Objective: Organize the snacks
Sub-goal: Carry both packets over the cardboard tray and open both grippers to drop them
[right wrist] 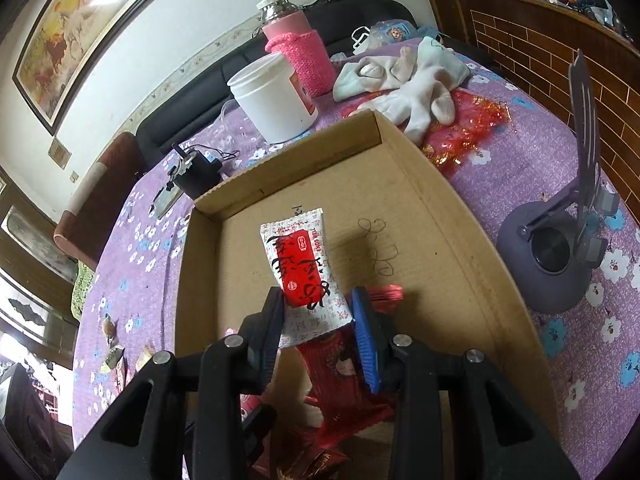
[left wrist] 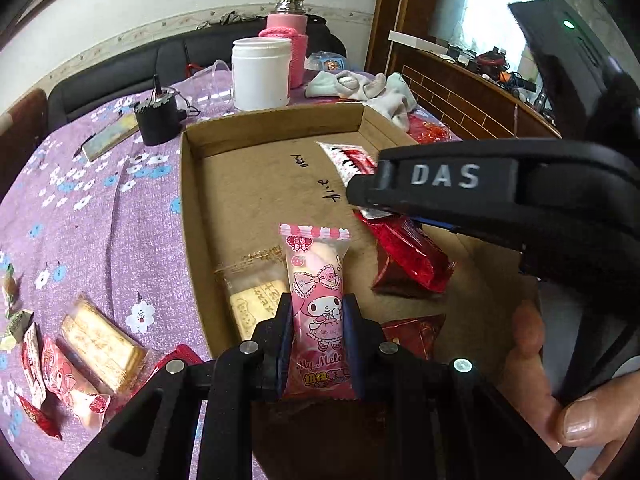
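Observation:
My left gripper (left wrist: 316, 308) is shut on a pink My Melody snack packet (left wrist: 318, 300) and holds it over the near part of a shallow cardboard box (left wrist: 188, 200). My right gripper (right wrist: 316, 304) is shut on a red-and-white snack packet (right wrist: 300, 268) above the same box (right wrist: 460, 216); it also shows in the left wrist view (left wrist: 360, 196). In the box lie a clear biscuit packet (left wrist: 252, 292) and red foil packets (left wrist: 408, 260). Several more snacks (left wrist: 100, 344) lie on the purple cloth left of the box.
A white jar (left wrist: 261, 74), a pink-sleeved flask (left wrist: 286, 32), white socks (right wrist: 404, 80), a small black device (left wrist: 156, 118) and red foil wrap (right wrist: 468, 128) stand behind the box. A grey phone stand (right wrist: 556, 256) is to its right.

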The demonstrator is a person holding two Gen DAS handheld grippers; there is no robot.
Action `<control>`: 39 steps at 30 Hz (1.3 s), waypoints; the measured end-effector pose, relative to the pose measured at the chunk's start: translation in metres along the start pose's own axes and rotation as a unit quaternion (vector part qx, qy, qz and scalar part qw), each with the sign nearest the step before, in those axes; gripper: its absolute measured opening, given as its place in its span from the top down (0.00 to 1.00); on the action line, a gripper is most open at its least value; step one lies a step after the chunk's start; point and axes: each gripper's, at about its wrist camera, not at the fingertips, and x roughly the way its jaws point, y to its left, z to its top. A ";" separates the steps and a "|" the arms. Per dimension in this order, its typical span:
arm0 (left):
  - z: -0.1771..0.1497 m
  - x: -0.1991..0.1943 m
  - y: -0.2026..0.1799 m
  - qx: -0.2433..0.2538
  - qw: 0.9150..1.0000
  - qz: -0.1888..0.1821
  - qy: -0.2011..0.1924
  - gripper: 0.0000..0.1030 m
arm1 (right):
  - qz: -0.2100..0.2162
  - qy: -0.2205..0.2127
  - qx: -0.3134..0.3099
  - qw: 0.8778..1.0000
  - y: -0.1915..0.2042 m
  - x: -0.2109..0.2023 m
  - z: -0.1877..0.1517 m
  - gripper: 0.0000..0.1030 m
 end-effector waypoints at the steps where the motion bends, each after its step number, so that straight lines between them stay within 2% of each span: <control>1: 0.000 0.000 0.000 0.000 1.000 0.000 0.000 0.78 | -0.001 0.000 0.000 1.000 0.000 0.000 0.000 0.68; 28: -0.005 -0.003 -0.005 0.018 1.000 0.013 -0.014 0.78 | -0.010 -0.007 -0.010 1.000 0.003 -0.001 -0.001 0.67; 39: -0.004 -0.013 -0.001 0.008 0.999 0.014 -0.028 0.77 | -0.005 -0.023 -0.001 1.000 0.001 -0.009 0.000 0.67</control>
